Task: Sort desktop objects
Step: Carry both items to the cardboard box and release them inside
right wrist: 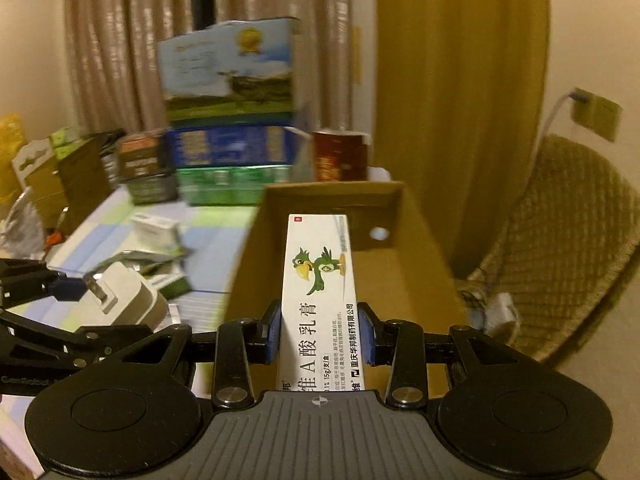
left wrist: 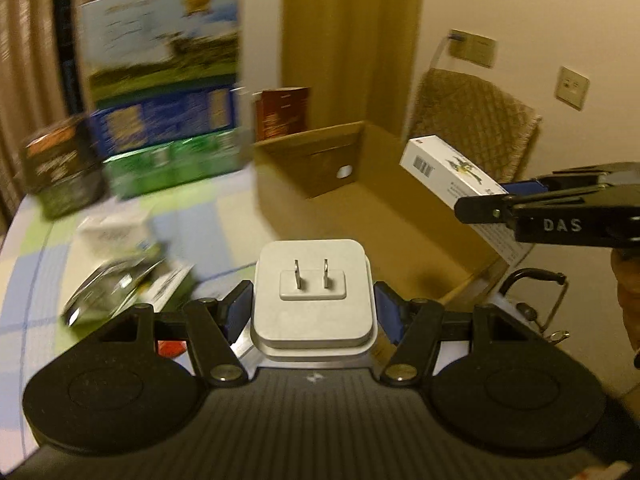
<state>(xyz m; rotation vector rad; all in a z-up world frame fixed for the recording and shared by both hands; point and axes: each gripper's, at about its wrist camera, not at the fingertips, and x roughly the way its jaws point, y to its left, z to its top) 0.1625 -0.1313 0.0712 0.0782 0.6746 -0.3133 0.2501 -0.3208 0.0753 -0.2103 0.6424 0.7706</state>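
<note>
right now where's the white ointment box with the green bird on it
The ointment box is clamped in the right gripper, held above the open cardboard box; the left wrist view shows it right of the wall charger.

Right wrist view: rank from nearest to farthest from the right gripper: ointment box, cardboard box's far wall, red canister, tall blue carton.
1. ointment box, clamped in the right gripper.
2. cardboard box's far wall, straight ahead.
3. red canister, just behind that wall.
4. tall blue carton, back left, atop the stack; near-level with the canister, hard to separate.
</note>
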